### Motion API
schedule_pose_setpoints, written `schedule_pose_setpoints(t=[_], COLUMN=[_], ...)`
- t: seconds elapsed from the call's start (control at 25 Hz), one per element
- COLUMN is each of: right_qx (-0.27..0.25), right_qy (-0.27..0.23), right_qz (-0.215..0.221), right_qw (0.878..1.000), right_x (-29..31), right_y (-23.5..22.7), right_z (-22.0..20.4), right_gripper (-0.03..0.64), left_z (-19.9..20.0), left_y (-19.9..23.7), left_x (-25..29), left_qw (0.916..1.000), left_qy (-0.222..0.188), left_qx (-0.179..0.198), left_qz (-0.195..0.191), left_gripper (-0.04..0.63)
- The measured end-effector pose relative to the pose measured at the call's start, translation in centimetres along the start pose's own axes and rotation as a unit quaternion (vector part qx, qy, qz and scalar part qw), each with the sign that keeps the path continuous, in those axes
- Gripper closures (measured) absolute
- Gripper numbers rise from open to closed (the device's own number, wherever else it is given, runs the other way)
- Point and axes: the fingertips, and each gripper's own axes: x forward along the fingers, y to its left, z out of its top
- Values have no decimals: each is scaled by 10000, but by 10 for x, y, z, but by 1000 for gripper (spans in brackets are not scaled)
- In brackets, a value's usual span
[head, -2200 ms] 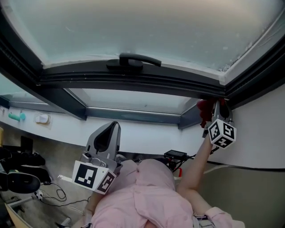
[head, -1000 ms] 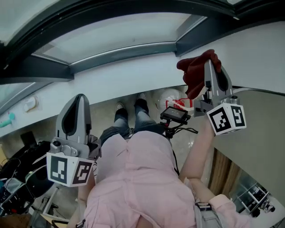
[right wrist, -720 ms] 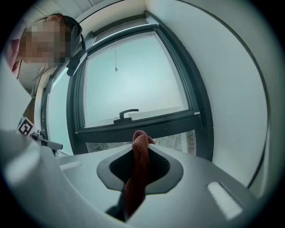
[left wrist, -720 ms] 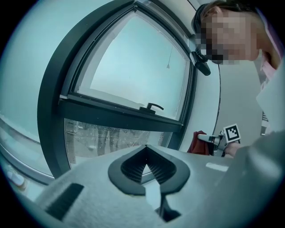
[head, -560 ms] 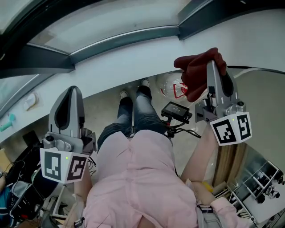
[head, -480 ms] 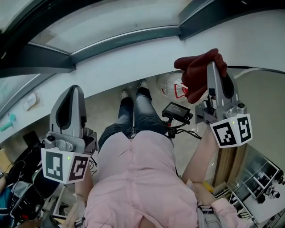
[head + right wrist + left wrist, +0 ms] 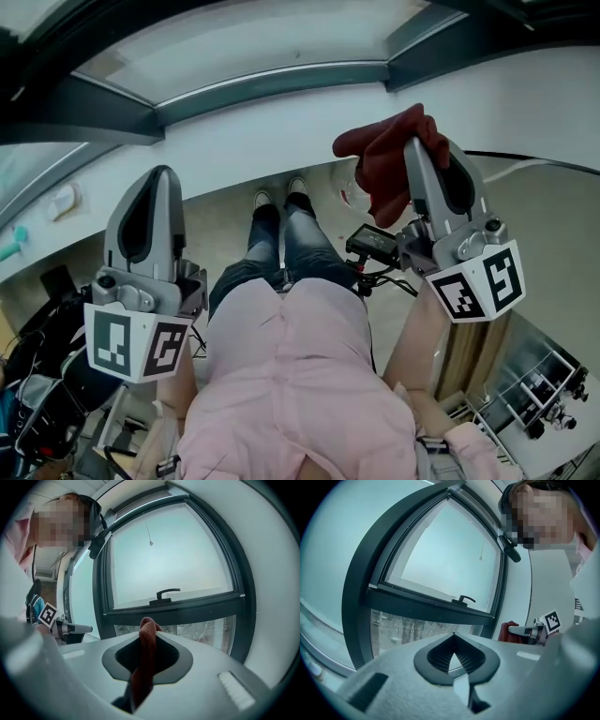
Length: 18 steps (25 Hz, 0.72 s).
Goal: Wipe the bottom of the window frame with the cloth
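Note:
A dark red cloth (image 7: 380, 159) is pinched in my right gripper (image 7: 412, 141), which is shut on it and held in the air below the white wall under the window. In the right gripper view the cloth (image 7: 146, 639) bulges up between the jaws. My left gripper (image 7: 164, 173) is shut with nothing in it, at the left at about the same height; its closed tips (image 7: 454, 634) point at the window. The dark window frame's bottom bar (image 7: 272, 80) curves across the top, apart from both grippers. A handle (image 7: 166, 592) sits on the crossbar (image 7: 187, 609).
The person's pink sleeves, legs and shoes (image 7: 281, 225) fill the centre below. A black device with cables (image 7: 375, 246) lies on the floor near the right gripper. Dark clutter (image 7: 37, 319) sits at the left, and a metal rack (image 7: 544, 394) at the lower right.
The right gripper has come away from the frame's right corner with the cloth and now hangs lower, shifted a little left. The view has tilted down towards the floor.

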Motion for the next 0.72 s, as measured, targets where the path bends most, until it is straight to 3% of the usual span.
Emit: schedule_pose_setpoints(t=[0.48, 0.72], right_qx=[-30, -4], right_qy=[-53, 7], right_qz=[-339, -350], right_qw=[9994, 9994], right_x=[-25, -12], right_y=[5, -12], right_z=[13, 36], right_gripper=[569, 570], left_z=[15, 38], left_y=[6, 3], left_x=[-28, -5], left_qw=[9999, 9998], left_qy=[-105, -131], left_qx=[-64, -147], left_qz=[60, 38], left_gripper=[597, 597])
